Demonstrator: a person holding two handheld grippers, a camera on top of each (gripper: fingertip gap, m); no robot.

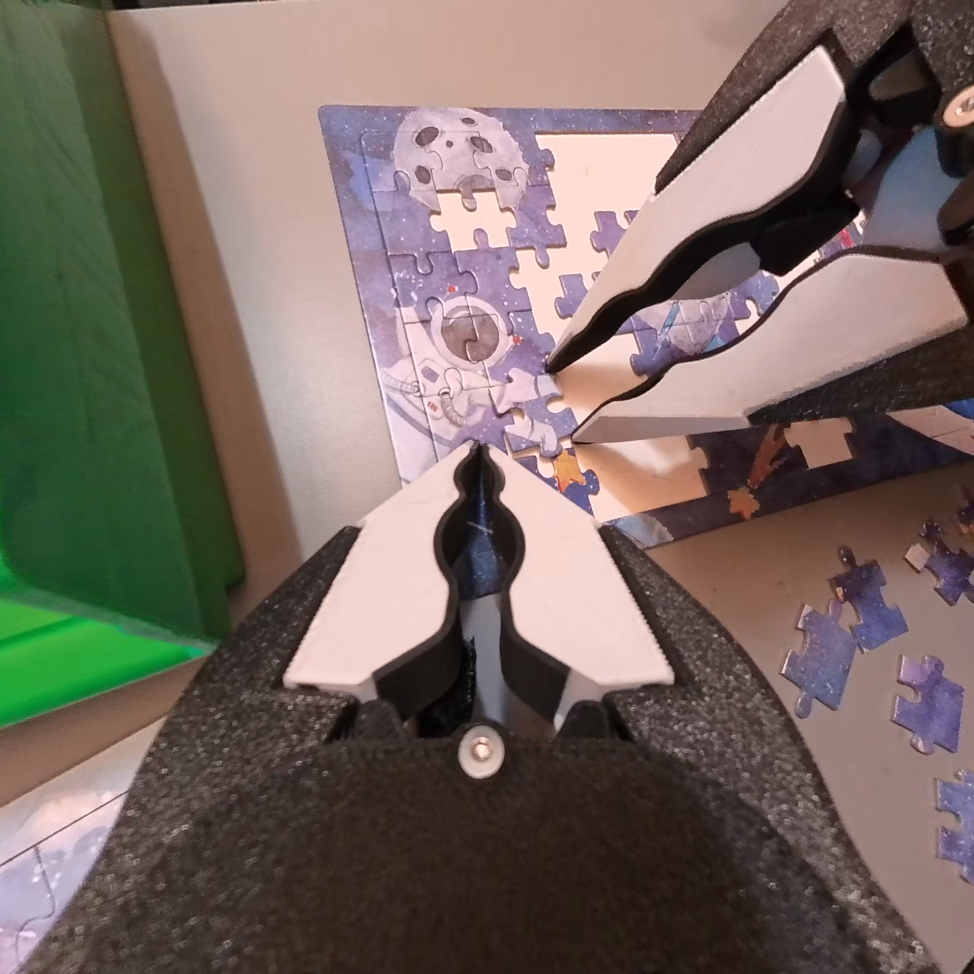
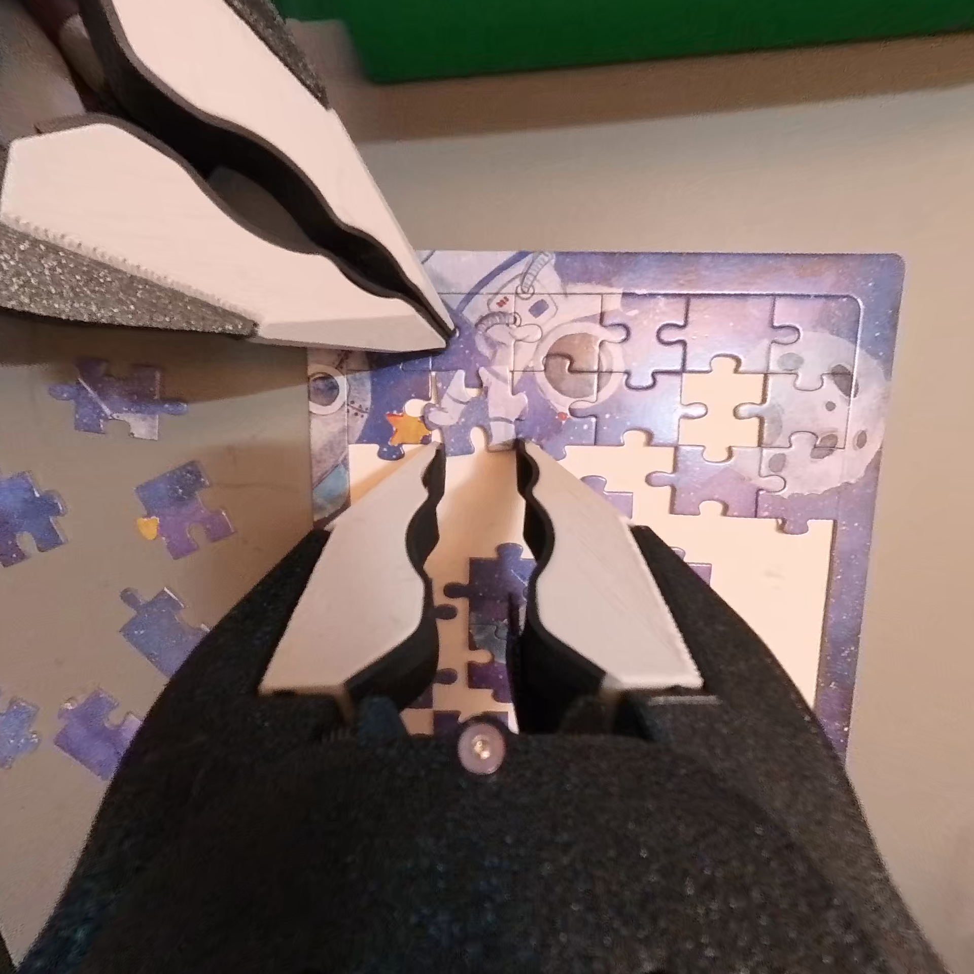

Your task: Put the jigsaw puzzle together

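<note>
Two grippers meet at one tilted piece: right gripper open, tips nudging it home; left gripper closed empty, steadying puzzle tray.

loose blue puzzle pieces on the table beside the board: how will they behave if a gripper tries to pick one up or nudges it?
The loose blue cardboard puzzle pieces lie flat on the beige table, so a straight pinch probably struggles; an edge likely needs lifting first. They look thin and light, likely to slide when nudged rather than roll or tip. Their narrow knobs could bend under a hard squeeze.
</note>
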